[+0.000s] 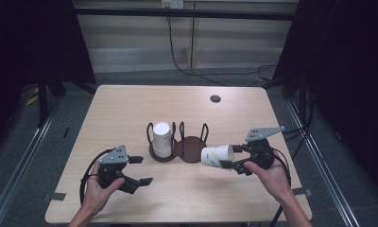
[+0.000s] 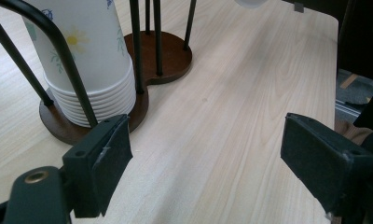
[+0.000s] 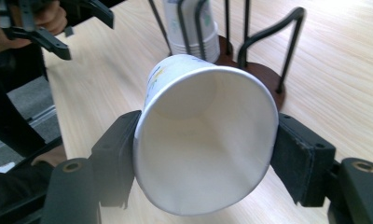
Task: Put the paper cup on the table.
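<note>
right claw [image 3: 205,161]: nearest in the right gripper view, its two black jaws clamped on the rim end of a single paper cup [image 3: 208,140], one jaw on each side.
cup in the claw: white with a small flower print, lying on its side, open mouth facing back toward the claw, closed base pointing ahead; the rim looks slightly squeezed out of round.
left claw [image 1: 141,170]: jaws wide apart and holding nothing, hovering low over the bare wooden table [image 1: 130,109].
ahead of the right claw: a dark two-seat cup holder [image 1: 193,150] with black wire loops; its near round seat lies just beyond the held cup's base and has no cup in it.
beyond that seat: a stack of nested cups [image 1: 162,139] standing bottom up in the far seat, just ahead of the left claw.
step in hand: it looks like the single cup is being carried toward the free seat.
doing it well: keep the grip light so the rim does not crumple, turn the cup upright, lower it straight between the wire loops without clipping them, and release only once it rests on the base.
</note>
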{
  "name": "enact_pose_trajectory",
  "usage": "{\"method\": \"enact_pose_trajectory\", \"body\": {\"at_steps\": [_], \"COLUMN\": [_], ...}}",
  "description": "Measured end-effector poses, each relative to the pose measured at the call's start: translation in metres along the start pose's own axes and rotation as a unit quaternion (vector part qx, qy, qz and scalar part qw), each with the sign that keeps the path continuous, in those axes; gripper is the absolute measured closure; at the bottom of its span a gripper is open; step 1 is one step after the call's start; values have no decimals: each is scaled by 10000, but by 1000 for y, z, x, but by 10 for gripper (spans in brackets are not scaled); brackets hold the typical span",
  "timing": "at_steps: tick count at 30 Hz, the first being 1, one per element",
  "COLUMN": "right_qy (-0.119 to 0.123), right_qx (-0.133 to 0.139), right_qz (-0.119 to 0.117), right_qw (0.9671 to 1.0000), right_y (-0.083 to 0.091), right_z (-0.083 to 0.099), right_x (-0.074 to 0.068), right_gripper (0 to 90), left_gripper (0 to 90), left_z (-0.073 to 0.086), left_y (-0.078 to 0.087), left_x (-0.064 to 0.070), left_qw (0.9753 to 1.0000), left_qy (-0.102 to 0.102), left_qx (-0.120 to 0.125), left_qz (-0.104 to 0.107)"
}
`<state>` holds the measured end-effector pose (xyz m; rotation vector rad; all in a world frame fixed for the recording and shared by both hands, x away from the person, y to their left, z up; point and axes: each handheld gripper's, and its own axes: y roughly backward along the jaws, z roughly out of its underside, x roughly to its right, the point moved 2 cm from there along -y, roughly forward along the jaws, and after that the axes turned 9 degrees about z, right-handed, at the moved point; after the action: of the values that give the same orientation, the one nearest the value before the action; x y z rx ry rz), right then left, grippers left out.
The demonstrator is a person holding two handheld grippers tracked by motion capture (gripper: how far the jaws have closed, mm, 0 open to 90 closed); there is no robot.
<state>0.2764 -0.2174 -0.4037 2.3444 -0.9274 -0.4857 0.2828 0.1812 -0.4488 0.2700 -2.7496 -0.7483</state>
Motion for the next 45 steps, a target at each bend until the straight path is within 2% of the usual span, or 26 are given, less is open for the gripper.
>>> {"method": "enact_pose_trajectory", "body": {"at_steps": [5, 6, 13, 18, 20, 28, 32, 35, 37, 39, 45], "right_qy": [-21, -15, -100, -119, -106, -91, -136, -150, -44, -34, -38], "right_qx": [-159, -264, -436, -711, -772, -1173, -1459, -1541, -1645, -1667, -1942], "right_qz": [170, 264, 369, 546, 538, 742, 874, 904, 946, 978, 1102], "right_qw": [9997, 9993, 9983, 9959, 9955, 9903, 9853, 9838, 9818, 9811, 9747], "right_y": [3, 3, 6, 5, 4, -4, -10, -13, -16, -17, -23], "right_z": [-2, -3, -8, -13, -14, -22, -26, -27, -30, -31, -34], "right_x": [9, 13, 21, 28, 29, 41, 49, 51, 54, 55, 61], "right_gripper": [295, 294, 294, 294, 294, 292, 289, 287, 286, 286, 281], "left_gripper": [161, 161, 162, 163, 163, 165, 165, 165, 165, 165, 165], "left_z": [1, 1, 1, 2, 2, 3, 3, 3, 3, 3, 3], "left_y": [1, 1, 2, 1, 1, 1, 3, 4, 4, 4, 3], "left_x": [0, 0, -1, -1, 0, -1, 0, -1, -1, -1, 1], "left_qw": [10000, 10000, 10000, 10000, 9999, 9999, 10000, 10000, 10000, 10000, 9999], "left_qy": [-15, -15, -52, -71, -88, -91, -74, -69, -70, -62, -90], "left_qx": [7, -4, -43, -68, -61, -74, -57, -54, -58, -40, -63], "left_qz": [8, 7, -6, -14, -13, -21, -5, -21, -19, -1, 42]}}
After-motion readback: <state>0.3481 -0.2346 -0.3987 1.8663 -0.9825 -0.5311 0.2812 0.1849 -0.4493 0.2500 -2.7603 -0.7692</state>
